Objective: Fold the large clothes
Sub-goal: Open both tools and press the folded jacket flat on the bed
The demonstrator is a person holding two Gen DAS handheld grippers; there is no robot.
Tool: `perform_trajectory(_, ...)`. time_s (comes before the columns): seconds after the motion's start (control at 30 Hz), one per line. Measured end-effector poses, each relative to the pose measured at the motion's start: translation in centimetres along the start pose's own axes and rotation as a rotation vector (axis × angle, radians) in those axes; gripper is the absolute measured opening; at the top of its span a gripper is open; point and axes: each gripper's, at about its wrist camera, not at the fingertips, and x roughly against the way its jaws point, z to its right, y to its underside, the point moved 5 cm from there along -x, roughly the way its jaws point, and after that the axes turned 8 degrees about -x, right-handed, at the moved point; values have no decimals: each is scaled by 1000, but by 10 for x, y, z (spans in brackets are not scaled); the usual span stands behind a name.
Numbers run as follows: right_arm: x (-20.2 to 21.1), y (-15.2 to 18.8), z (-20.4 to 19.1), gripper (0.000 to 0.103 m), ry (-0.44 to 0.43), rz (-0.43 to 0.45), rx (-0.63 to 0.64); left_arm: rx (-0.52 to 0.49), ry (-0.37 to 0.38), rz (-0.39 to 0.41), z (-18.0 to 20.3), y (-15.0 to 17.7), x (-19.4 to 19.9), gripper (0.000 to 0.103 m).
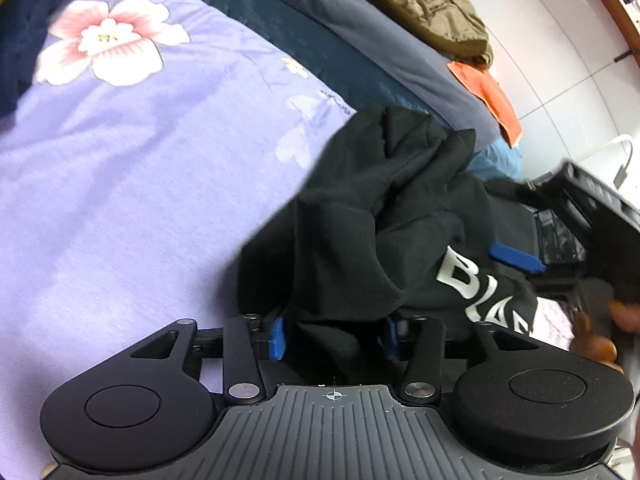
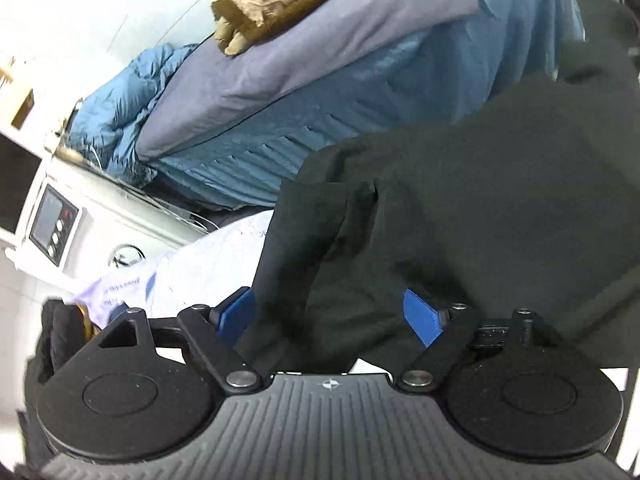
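We see a soft, matt black cloth top (image 1: 352, 216) on a smooth flowered cloth sheet (image 1: 132, 168) — and a puffy, crinkly brown jacket (image 1: 424, 0), slightly shiny.

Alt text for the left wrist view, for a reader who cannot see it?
A crumpled black garment with white lettering lies on a lilac floral sheet, between the open blue pads of the left gripper. An olive jacket lies beyond.

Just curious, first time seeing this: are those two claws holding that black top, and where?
Neither grips it. Both the left gripper and right gripper stand open, with folds of the black top lying loose between their fingers.
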Motion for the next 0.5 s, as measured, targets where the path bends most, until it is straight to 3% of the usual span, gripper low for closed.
perform_trajectory(0.33,27,22,-5,89,131,4,200,-166,-111,4,0,-18,28,103)
perform_trajectory(0.5,43,29,-1,89,141,20,254,-188,-266,41,-5,-28,47,103)
